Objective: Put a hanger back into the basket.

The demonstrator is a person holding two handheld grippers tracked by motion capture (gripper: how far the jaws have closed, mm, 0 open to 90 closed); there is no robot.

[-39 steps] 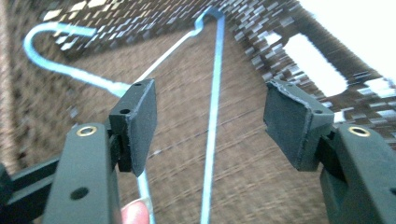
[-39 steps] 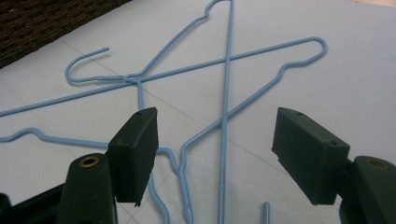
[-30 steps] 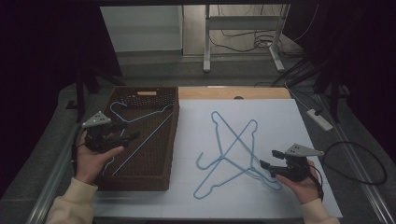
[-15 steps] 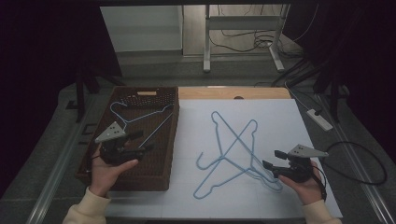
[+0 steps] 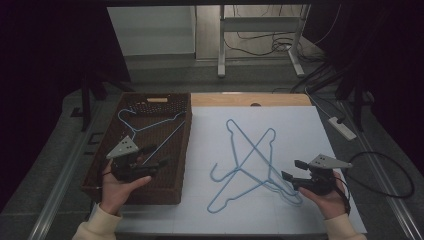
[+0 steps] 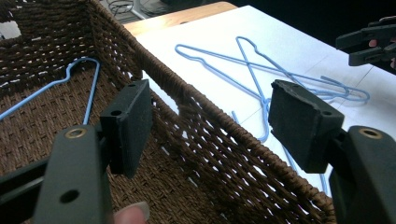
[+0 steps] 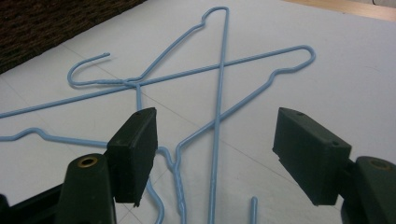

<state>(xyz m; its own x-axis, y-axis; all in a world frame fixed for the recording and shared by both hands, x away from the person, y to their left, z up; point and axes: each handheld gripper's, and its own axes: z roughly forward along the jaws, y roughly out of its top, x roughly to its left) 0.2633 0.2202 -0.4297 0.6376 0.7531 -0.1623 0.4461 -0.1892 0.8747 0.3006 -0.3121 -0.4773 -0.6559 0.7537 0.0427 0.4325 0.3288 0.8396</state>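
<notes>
A: L to R, quick. What's at 9 o'clock?

B: Brown wicker basket [image 5: 176, 150] on the L part of the worktop [image 5: 300, 125]. One blue wire hanger [image 5: 150, 124] lies flat inside it, hook toward the far end. My left tongs [image 5: 159, 156] hang over the basket's near half, approx 8 o'clock, tips aimed toward 3 o'clock. Jaws spread wide, nothing betw. them. In the left gripper view the basket's woven rim [image 6: 219, 121] runs right through the gap, pads clear of it on both sides.

A: And the middle?

B: White sheet covers the worktop there. Pile of blue hangers [image 5: 250, 160] on it, crossed over each other, dead centre. Looks like 3, but can't say for sure, wires overlap. One long one runs from 12 down to 7 o'clock, hook at the near end [image 5: 212, 206]. Another hook [image 5: 215, 172] curls out toward the basket.

A: Touching the basket?

B: No, apart from it, w/ bare sheet betw.

A: Right side?

B: My right tongs [image 5: 291, 170] at approx 4 o'clock, tips pointing to 9 o'clock at the pile's near R corner. Jaws wide too, gripping nothing. Right gripper view has the crossed wires [image 7: 219, 93] lying on the sheet betw. and beyond the pads, no contact.

A: Anything past that?

B: White power strip [image 5: 342, 128] off the worktop at 2 o'clock.
</notes>
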